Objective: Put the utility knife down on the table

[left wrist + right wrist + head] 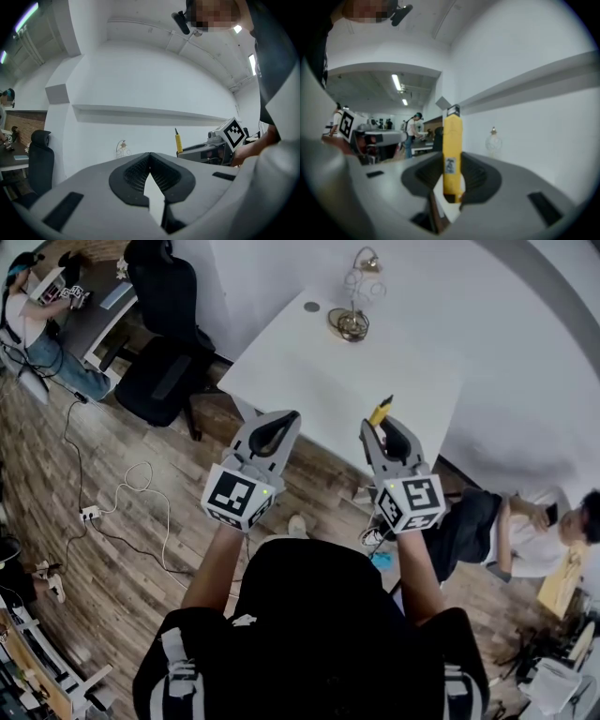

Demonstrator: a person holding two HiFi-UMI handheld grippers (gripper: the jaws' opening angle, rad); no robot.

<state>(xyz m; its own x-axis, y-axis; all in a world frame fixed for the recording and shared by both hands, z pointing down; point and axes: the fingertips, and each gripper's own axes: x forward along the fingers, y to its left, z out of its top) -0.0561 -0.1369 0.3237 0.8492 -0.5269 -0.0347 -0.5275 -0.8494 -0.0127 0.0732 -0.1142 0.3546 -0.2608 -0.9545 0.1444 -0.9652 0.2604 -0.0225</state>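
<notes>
- Right gripper (pixel 387 435): jaws clamped on the yellow utility knife (pixel 452 154) near its lower end, with most of the body sticking out past the tips.
- Left gripper (pixel 150 157): jaws shut tip to tip, nothing between, level beside the right one.
- Table (pixel 319 381) ahead of and below the right gripper. Knife held clear of it, by the near edge.
- Risk: opening here means a drop, then a bounce or slide off that edge to the floor.
- Risk: with that long overhang, a tip-first touchdown could lever the knife and twist it in the grip.
- Blade at the dark far tip too blurred to tell; if extended, could gouge the tabletop.
</notes>
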